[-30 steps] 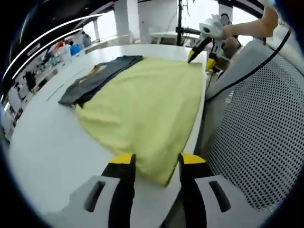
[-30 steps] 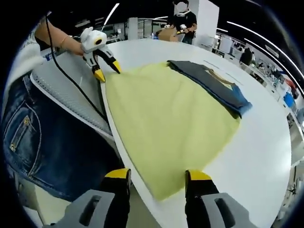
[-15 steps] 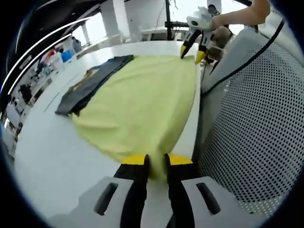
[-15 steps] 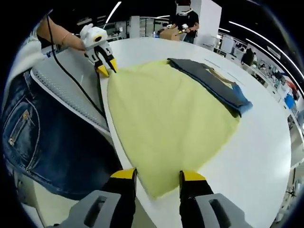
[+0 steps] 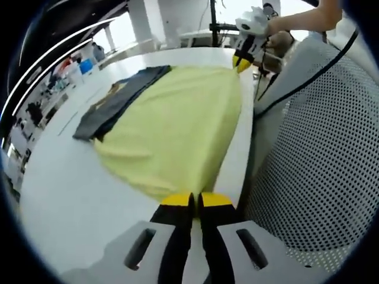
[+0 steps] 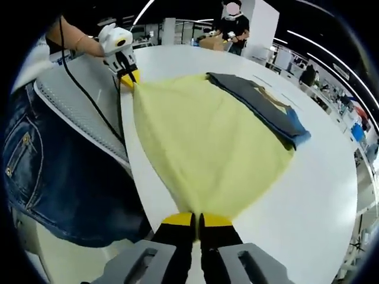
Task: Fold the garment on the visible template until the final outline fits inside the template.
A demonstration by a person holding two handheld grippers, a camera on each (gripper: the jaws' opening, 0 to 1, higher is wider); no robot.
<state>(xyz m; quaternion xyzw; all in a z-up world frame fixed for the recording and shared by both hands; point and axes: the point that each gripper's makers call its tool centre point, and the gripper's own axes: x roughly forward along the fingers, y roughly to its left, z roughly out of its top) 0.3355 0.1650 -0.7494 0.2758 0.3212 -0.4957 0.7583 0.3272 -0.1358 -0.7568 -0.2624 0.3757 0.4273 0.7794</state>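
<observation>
Left gripper point(image 5: 196, 201) and right gripper point(image 6: 198, 219) each pinch a yellow garment point(image 5: 177, 127) corner at the white table point(image 5: 65, 177) edge.

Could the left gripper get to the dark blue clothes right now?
Probably not yet. The left gripper is shut on the yellow garment's near corner, and the dark blue clothes lie at the garment's far edge.

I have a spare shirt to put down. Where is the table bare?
White table lies bare past the yellow garment and the dark folded garment, toward the far rim. The near edge is crowded: right gripper and left gripper both pinch the yellow garment's corners there.
</observation>
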